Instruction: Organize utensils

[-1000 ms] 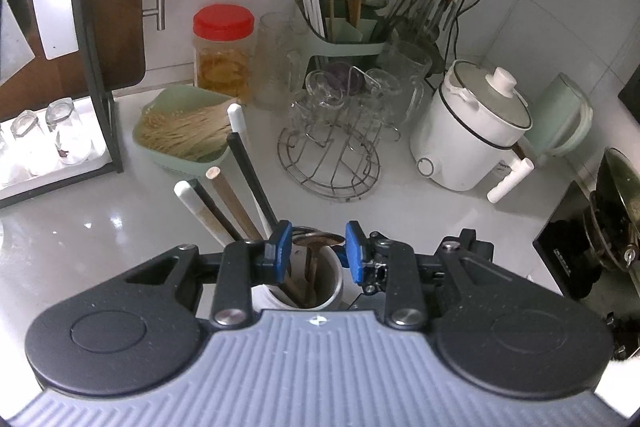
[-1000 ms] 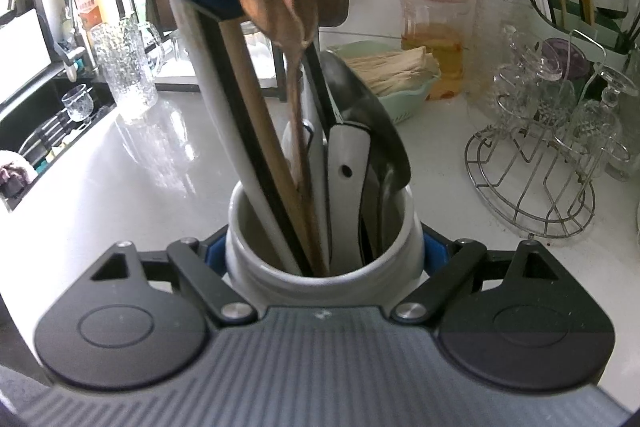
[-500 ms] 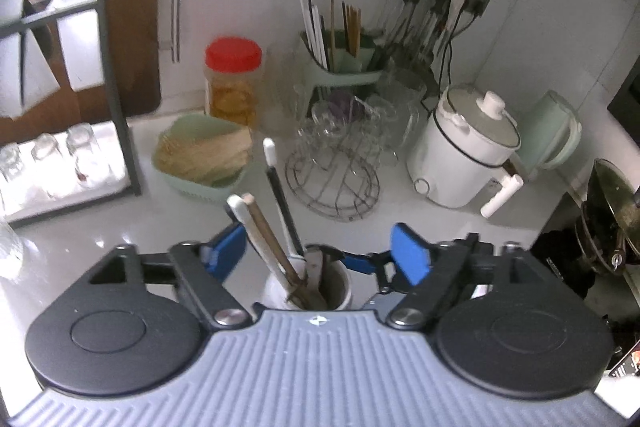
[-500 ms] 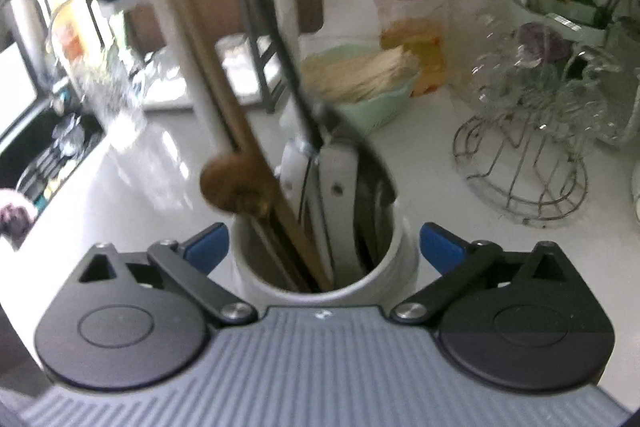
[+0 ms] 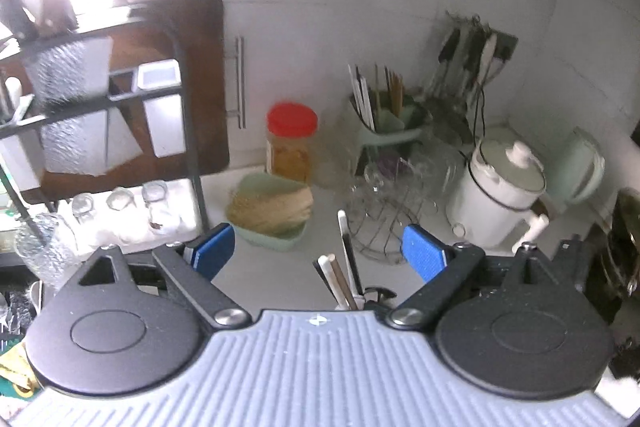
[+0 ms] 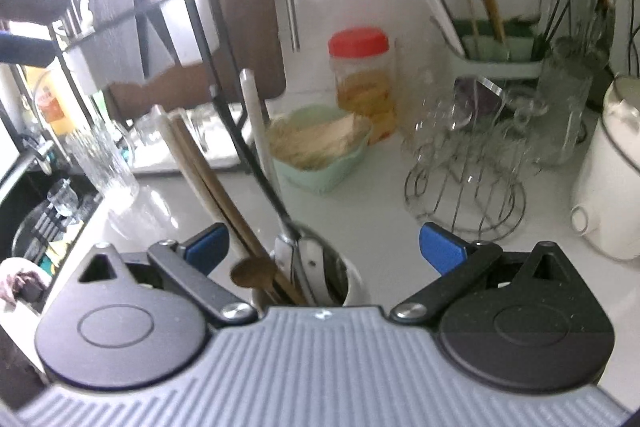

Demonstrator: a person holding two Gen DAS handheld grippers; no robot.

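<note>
Both sets of jaws now stand wide apart, gripping nothing. The right gripper [image 6: 322, 251], which a second ago clamped the white pot [image 6: 352, 281], has let go and lifted; the pot stands free on the bench [image 6: 400, 179], low between its blue pads. The left gripper [image 5: 318, 247] has just opened too, dropping the brown spoon [image 6: 252, 273], which now rests in the pot among the utensils [image 6: 224, 179]. From the left view the pot looks farther below
</note>
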